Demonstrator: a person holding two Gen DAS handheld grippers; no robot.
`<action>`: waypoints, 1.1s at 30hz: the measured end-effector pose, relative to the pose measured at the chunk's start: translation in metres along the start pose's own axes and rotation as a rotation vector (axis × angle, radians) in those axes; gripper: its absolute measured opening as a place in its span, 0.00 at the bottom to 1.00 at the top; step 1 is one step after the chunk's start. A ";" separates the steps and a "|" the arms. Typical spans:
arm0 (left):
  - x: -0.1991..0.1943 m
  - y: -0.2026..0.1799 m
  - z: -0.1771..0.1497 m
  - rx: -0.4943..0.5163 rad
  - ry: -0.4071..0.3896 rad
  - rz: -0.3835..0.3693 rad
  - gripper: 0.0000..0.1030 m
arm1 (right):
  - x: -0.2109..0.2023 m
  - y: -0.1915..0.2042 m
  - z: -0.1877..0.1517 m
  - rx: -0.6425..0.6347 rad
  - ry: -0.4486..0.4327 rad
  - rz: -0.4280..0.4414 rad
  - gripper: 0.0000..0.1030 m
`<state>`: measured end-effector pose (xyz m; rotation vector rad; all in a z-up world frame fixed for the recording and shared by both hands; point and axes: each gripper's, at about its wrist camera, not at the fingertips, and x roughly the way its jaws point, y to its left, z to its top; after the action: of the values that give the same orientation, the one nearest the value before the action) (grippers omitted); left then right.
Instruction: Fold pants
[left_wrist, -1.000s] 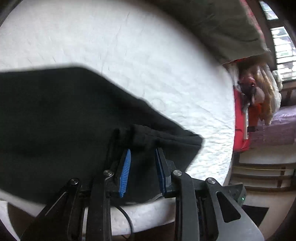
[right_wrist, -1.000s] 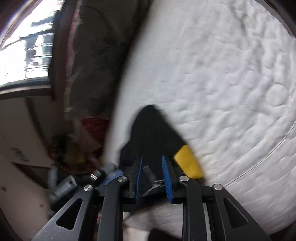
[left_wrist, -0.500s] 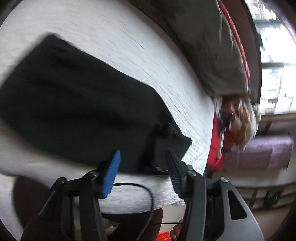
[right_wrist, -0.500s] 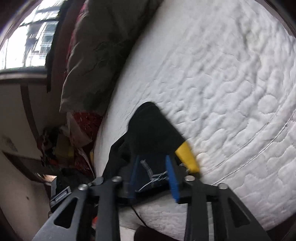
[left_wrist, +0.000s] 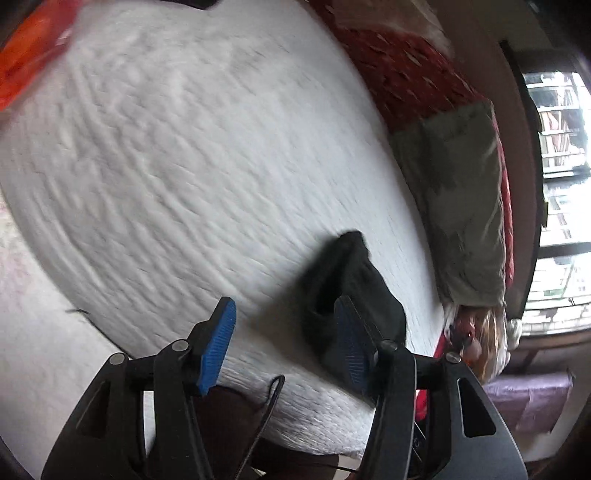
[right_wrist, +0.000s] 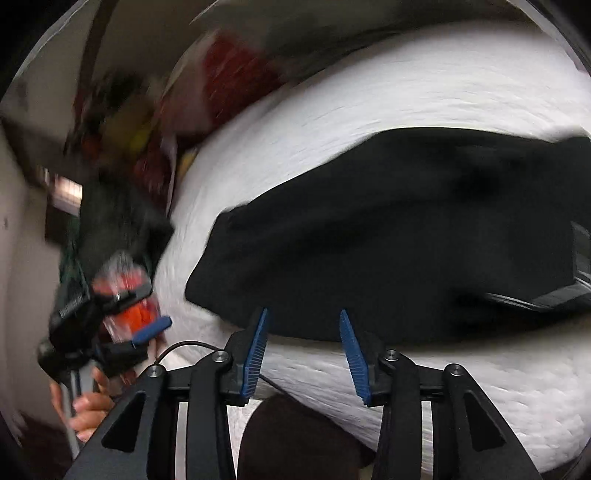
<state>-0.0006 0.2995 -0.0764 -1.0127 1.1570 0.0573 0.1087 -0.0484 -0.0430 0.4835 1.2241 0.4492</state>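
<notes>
Both my left gripper and right gripper hang released, jaws spread, above black pants lying on the white mattress.

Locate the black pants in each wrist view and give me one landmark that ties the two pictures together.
Left wrist view: the black pants show as a small dark bunch at lower centre-right, just beyond the open left claw.
Right wrist view: the pants spread wide across the middle and right, just ahead of the open right claw.
Shared landmark: the white quilted mattress beneath them.
</notes>
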 end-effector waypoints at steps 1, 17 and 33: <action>-0.001 0.006 0.003 -0.004 -0.005 0.008 0.52 | 0.013 0.018 0.000 -0.050 0.017 -0.020 0.44; 0.007 0.060 0.024 -0.080 0.034 0.001 0.52 | 0.128 0.125 -0.035 -0.467 -0.073 -0.479 0.86; 0.087 -0.085 0.046 0.224 0.189 -0.049 0.68 | 0.071 0.055 -0.014 -0.235 -0.103 -0.221 0.12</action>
<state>0.1159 0.2431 -0.0890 -0.8601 1.2776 -0.2070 0.1116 0.0386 -0.0696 0.1657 1.0948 0.3688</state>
